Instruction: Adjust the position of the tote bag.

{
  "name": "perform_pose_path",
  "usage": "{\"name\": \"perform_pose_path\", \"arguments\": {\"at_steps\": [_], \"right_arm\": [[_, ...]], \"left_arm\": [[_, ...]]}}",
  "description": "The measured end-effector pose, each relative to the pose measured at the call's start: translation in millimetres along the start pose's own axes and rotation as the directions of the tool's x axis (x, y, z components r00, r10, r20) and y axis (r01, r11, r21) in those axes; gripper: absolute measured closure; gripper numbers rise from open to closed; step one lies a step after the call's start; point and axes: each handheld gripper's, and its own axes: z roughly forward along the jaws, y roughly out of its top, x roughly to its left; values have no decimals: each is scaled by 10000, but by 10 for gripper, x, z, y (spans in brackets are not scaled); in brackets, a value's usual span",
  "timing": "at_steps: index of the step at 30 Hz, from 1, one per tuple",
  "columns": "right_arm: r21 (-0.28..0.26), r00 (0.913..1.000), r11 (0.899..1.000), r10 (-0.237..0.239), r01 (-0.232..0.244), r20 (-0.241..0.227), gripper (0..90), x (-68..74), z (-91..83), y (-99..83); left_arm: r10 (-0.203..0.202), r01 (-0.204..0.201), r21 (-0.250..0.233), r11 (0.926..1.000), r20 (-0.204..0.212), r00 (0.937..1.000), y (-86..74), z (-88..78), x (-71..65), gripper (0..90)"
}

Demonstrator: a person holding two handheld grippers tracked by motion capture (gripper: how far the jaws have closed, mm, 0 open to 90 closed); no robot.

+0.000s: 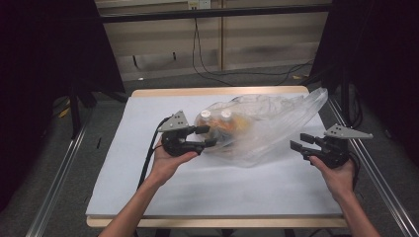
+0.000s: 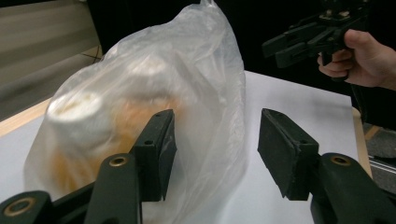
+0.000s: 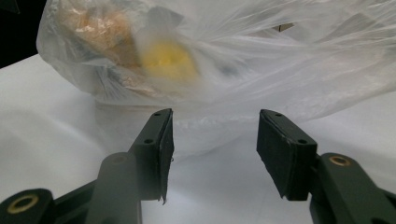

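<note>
The room is dark, with black curtains on both sides, a pale wall and black cables on the grey floor. A wooden table with a white cloth top (image 1: 148,187) stands in the middle. On it lies a big clear plastic bag (image 1: 267,123) – inside are two white-capped bottles (image 1: 216,115) with orange in them. The left gripper (image 1: 210,136) sits at the bag's left end, jaws half open around the plastic, not squeezing. The right gripper (image 1: 299,141) is just beside the bag's right edge – half open, holding nothing.
</note>
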Motion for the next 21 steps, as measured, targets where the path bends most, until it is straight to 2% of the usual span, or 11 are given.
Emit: {"name": "perform_pose_path", "arguments": {"at_steps": [4,7,10,11,18,20,21], "right_arm": [[-147,9998,9997,176,-175,59,470,-86,-10,41],[-211,9996,9994,264,-265,-55,484,-139,-11,82],[-180,9997,9995,256,-257,-41,489,-159,-1,95],[-135,9997,9996,258,-259,-27,500,-191,16,100],[-8,9997,9998,223,-223,68,508,-270,52,133],[-37,9995,9998,211,-210,241,507,-303,52,157],[-23,9994,9997,235,-234,262,507,-316,53,163]], "left_arm": [[337,-338,57,9994,194,9992,165,124,5,465],[381,-383,39,9993,355,9986,315,244,43,490],[396,-397,7,9992,516,9979,373,320,59,524],[463,-469,90,9989,644,9968,428,403,71,526],[482,-495,111,9987,948,9943,617,627,74,514],[318,-324,21,9995,1262,9915,693,694,100,493],[261,-265,20,9996,1245,9919,732,732,109,494]]}}
